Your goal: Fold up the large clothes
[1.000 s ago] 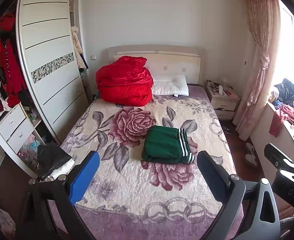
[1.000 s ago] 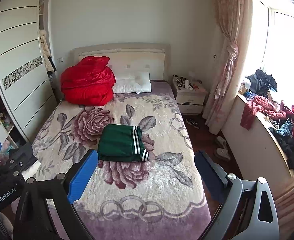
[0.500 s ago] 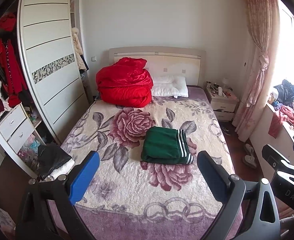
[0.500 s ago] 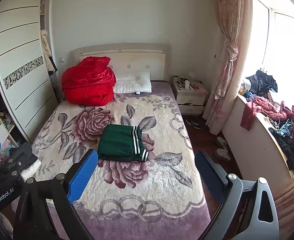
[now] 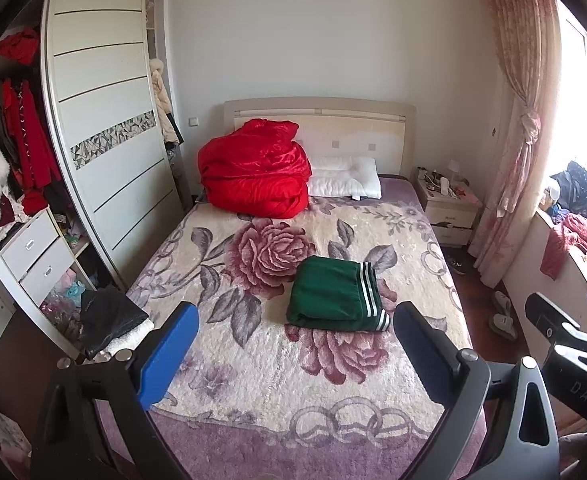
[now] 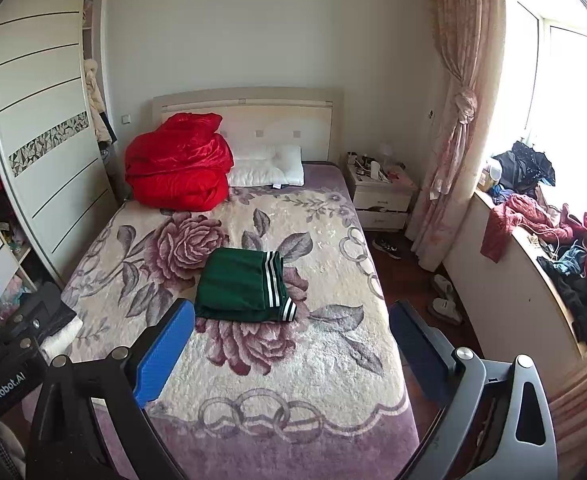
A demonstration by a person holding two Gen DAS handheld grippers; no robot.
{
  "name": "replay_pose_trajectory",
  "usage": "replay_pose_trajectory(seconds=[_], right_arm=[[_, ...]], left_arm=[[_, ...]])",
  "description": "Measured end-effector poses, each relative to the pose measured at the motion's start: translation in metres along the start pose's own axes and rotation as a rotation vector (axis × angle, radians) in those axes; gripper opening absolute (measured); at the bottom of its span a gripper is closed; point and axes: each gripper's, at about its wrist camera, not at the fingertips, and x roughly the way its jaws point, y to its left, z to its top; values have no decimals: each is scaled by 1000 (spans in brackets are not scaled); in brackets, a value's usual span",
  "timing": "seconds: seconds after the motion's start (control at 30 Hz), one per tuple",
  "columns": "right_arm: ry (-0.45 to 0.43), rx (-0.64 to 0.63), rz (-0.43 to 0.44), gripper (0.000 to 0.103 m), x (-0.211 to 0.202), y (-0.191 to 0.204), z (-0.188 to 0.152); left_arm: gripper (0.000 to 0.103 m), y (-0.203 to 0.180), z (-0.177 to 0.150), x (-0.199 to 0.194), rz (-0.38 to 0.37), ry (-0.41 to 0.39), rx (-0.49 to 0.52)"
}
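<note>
A dark green garment with white stripes lies folded in a neat rectangle on the middle of the flowered bed cover; it also shows in the right wrist view. My left gripper is open and empty, held back above the foot of the bed, well short of the garment. My right gripper is open and empty too, at about the same distance. Each gripper's body shows at the edge of the other's view.
A red quilt and a white pillow lie at the headboard. A sliding wardrobe stands left with drawers and hanging clothes. A nightstand, a curtain and a sill piled with clothes are right. Slippers lie on the floor.
Both views have tilted and shifted very slightly; the garment sits a little lower and farther in frame. Both grippers stay open and empty, and the garment has not moved.
</note>
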Motion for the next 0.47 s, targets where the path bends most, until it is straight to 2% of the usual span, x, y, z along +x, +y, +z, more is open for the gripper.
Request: replay_pose_trajectory(seconds=[0.47], right_arm=[[-8,-7,1,100,0,2,1]], left_arm=[[100,-6,-3,0,-2,-9,-1]])
